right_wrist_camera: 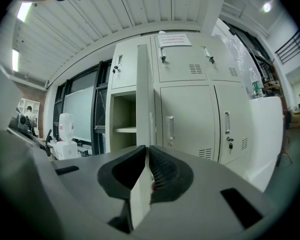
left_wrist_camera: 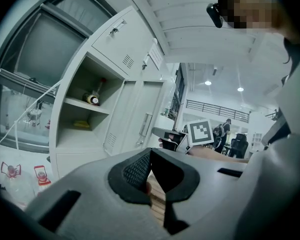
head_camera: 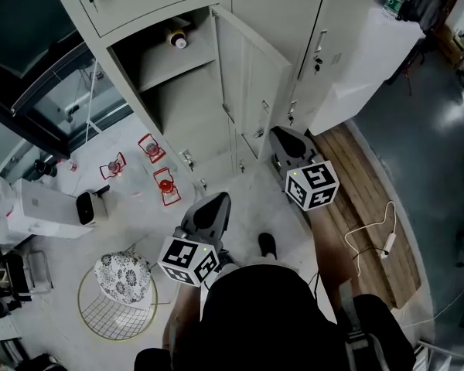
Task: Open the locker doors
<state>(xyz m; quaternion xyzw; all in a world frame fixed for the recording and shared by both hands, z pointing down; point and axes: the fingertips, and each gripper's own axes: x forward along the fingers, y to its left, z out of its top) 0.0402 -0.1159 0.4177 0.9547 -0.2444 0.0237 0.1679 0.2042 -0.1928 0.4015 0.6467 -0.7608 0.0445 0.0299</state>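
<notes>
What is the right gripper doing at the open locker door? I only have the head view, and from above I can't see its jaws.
Observer: The right gripper view shows the right gripper shut on the free edge of the open door, which stands edge-on between its jaws.
Operator: And the other one?
Observer: The left gripper is shut with nothing held; its own view shows the jaw tips touching.
Operator: Anything inside, lower down?
Observer: Yes. The left gripper view shows a flat yellow thing lying below the shelf that carries a bottle.
</notes>
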